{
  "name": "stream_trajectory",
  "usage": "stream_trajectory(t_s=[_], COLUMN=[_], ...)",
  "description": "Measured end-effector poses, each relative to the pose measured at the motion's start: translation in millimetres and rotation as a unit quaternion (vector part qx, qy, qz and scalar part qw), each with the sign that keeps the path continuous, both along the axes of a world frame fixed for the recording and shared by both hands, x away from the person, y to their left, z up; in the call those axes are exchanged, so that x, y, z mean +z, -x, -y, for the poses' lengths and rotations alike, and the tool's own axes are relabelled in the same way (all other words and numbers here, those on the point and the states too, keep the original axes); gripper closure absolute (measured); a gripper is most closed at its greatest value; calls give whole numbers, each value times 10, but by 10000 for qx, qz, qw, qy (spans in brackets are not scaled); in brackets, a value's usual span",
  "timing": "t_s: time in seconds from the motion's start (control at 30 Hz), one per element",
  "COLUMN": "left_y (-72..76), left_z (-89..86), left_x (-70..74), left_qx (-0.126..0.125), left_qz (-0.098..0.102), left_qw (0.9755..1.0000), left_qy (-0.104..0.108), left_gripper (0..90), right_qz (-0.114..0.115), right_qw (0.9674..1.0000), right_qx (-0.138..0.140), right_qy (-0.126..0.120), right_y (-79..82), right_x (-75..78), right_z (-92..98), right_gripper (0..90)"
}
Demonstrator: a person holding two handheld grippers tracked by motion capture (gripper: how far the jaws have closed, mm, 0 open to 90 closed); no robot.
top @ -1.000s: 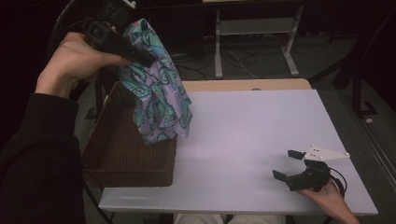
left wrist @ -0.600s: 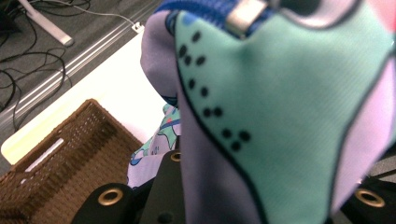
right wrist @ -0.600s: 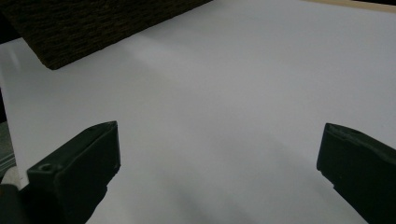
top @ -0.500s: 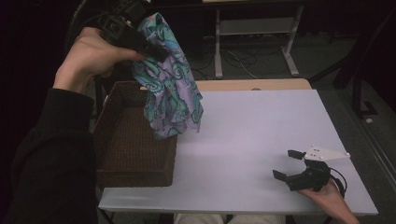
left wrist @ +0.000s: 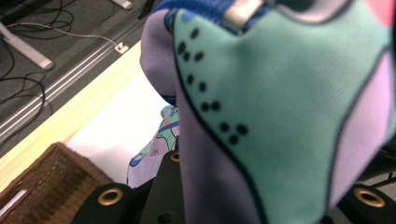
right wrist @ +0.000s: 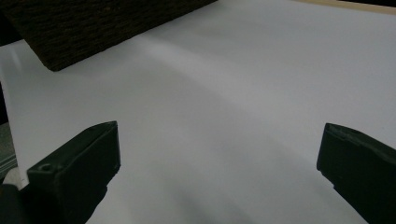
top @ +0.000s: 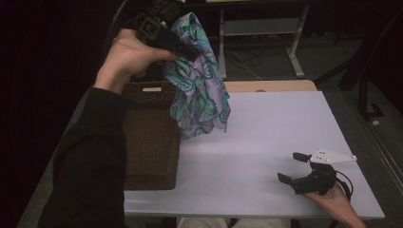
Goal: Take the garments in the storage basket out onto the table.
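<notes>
At the left, a dark wicker basket (top: 149, 142) is sitting on the white table (top: 266, 142), its near end close to the front edge. Above its far end, the person's left hand (top: 126, 59) is holding the left gripper (top: 183, 47) high in the air, jaws pinching a patterned cloth (top: 199, 90) of teal and lilac swirls. The cloth is hanging free, its lowest folds dangling over the table just beside the basket's right wall, clear of the surface. Toward the right, near the front edge, the right gripper (top: 292, 168) is resting low in the person's right hand (top: 335, 204), jaws spread wide with nothing between them.
</notes>
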State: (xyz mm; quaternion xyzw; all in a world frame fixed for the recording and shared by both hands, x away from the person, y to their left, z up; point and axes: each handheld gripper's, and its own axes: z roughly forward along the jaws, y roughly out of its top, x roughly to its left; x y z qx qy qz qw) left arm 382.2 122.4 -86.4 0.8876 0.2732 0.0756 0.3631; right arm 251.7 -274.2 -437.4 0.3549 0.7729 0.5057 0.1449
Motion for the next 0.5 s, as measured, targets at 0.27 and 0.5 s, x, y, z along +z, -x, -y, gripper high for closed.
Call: stream_trajectory(t_s=[0.27, 0.5], left_y=[-55, -73], left_z=[205, 346], left_x=[-100, -165], left_qx=[-104, -137], left_qz=[1, 69], left_qw=[9999, 9999], left_qy=[10, 11], left_gripper=[807, 806], right_qz=[-6, -12], right_qw=[10000, 10000], right_qx=[-7, -4], right_qy=[-29, -27], right_y=[10, 11], right_x=[8, 9], right_z=[9, 7], right_gripper=[0, 0])
